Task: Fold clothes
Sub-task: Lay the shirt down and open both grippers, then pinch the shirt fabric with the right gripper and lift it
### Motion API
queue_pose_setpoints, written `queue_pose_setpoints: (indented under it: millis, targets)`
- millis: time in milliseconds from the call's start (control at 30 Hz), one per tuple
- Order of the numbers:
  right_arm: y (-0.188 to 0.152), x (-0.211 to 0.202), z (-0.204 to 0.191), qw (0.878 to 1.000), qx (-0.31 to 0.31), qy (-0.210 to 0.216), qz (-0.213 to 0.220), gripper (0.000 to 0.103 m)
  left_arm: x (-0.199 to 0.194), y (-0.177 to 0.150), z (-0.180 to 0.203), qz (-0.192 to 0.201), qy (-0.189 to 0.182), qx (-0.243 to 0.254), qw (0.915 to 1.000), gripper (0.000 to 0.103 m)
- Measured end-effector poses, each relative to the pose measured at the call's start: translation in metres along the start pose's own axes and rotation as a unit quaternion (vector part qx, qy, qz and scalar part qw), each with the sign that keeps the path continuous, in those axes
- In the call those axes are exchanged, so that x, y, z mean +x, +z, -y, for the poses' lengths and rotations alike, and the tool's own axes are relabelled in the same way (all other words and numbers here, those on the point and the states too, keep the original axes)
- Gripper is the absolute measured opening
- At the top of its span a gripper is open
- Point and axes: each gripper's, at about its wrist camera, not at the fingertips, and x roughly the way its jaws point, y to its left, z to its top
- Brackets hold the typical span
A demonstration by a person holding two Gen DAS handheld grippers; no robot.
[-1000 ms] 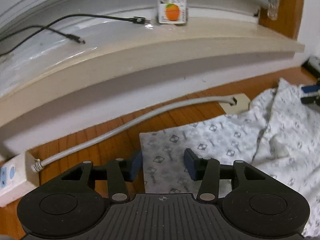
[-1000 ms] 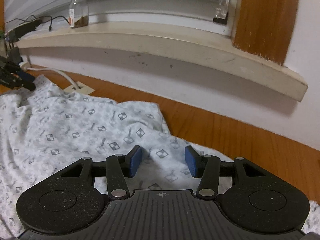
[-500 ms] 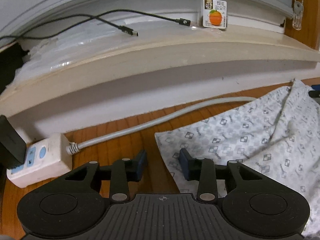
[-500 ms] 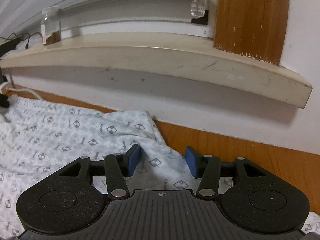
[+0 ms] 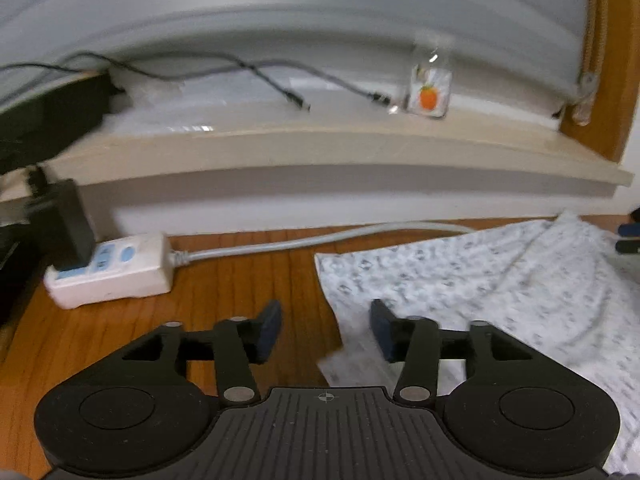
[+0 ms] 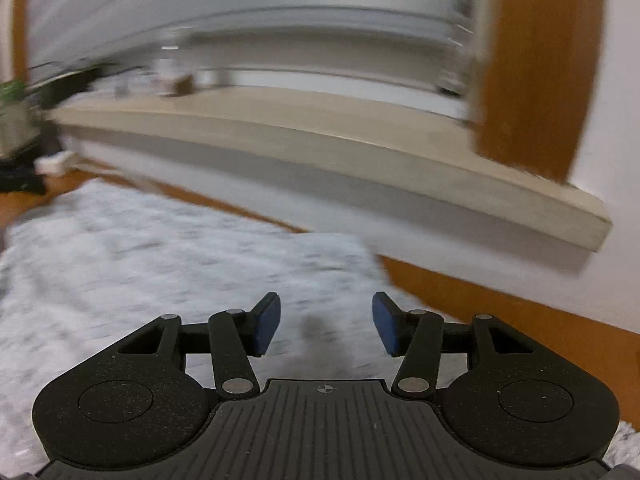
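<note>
A white cloth with a small grey print (image 5: 480, 300) lies spread on the wooden tabletop (image 5: 224, 300). My left gripper (image 5: 325, 330) hovers at the cloth's left edge, its jaws opening. The edge runs under the gap; the right pad (image 5: 380, 330) is over cloth, the left pad (image 5: 269, 330) over bare wood, and neither presses on it. In the blurred right wrist view my right gripper (image 6: 326, 328) stands open above the cloth (image 6: 160, 264), near its far right corner, with nothing pinched. Dark and blue tips of that gripper (image 5: 628, 236) show at the left view's right border.
A white power strip (image 5: 108, 272) with a black plug (image 5: 68, 224) and a grey cable (image 5: 320, 240) lies left of the cloth. Behind runs a wall with a beige sill (image 5: 320, 148) bearing a small bottle (image 5: 430, 92) and black cables (image 5: 260, 76). A wooden frame (image 6: 532, 80) stands right.
The left view has swung left, bringing the power strip fully in. The left jaws narrowed at the cloth's edge, then widened again. The right gripper moved, its view now blurred, jaws unchanged.
</note>
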Motion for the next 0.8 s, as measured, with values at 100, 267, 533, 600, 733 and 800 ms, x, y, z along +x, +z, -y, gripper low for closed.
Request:
queue_pose_setpoints:
  millis: [100, 267, 533, 600, 733, 800]
  targets:
    - [0.000, -0.026, -0.028, 1.000, -0.012, 0.024, 0.015, 0.051, -0.015, -0.015, 0.015, -0.001, -0.008, 0.006, 0.9999, 0.058]
    - [-0.015, -0.071, -0.077, 0.998, -0.039, 0.046, 0.026, 0.051, -0.036, -0.040, 0.047, 0.006, -0.036, 0.035, 0.9987, 0.058]
    - [-0.028, -0.074, -0.173, 0.989, -0.074, 0.128, 0.019, 0.051, -0.045, -0.077, 0.074, -0.012, -0.058, 0.067, 0.9960, 0.058]
    - [-0.024, -0.066, -0.200, 0.983, -0.093, 0.157, 0.015, 0.051, -0.040, -0.080, 0.077, -0.019, -0.054, 0.073, 0.9957, 0.057]
    - [-0.022, -0.058, -0.246, 0.974, -0.123, 0.192, 0.007, 0.051, -0.034, -0.079, 0.075, -0.019, -0.055, 0.068, 0.9960, 0.057]
    - [-0.022, -0.060, -0.258, 0.969, -0.129, 0.210, 0.004, 0.052, -0.032, -0.078, 0.075, -0.022, -0.054, 0.070, 0.9958, 0.057]
